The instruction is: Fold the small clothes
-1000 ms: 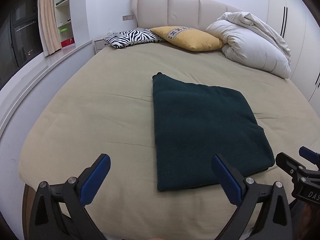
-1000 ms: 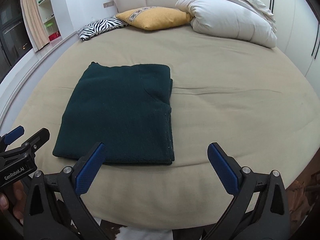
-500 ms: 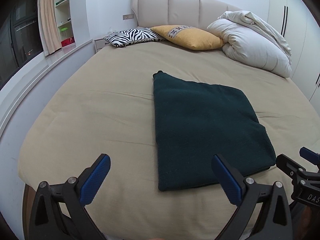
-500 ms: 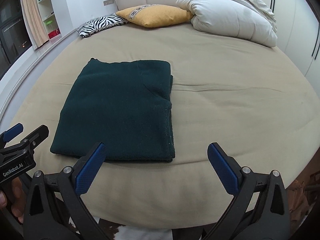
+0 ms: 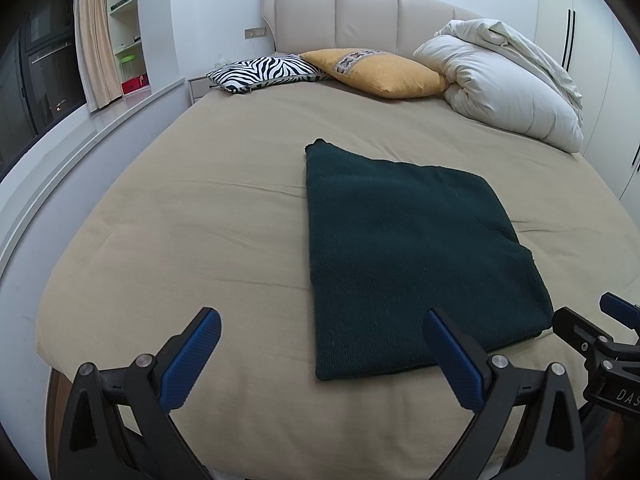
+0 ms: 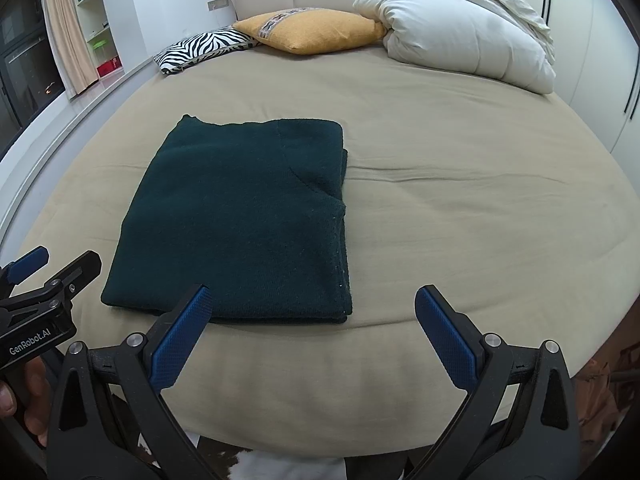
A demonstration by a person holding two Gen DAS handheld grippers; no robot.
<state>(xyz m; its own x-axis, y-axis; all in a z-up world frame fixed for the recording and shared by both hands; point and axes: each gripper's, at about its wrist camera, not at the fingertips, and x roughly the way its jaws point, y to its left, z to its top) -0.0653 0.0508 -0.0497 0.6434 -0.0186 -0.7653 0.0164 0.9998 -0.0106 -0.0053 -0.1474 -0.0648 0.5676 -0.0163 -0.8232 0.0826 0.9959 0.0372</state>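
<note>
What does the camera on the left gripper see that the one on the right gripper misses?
Only the left wrist view shows the nightstand beside the bed and the right gripper from outside, at its right edge. Only the right wrist view shows the sweater's layered side edge with a curved seam, the person's hand, and the left gripper from outside. Both show the folded dark green sweater lying flat on the beige bed, the zebra pillow, yellow pillow, white duvet, and open, empty grippers.

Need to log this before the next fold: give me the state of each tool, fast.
Left tool: open, holding nothing, short of the folded dark green sweater.
Right tool: open, holding nothing.
</note>
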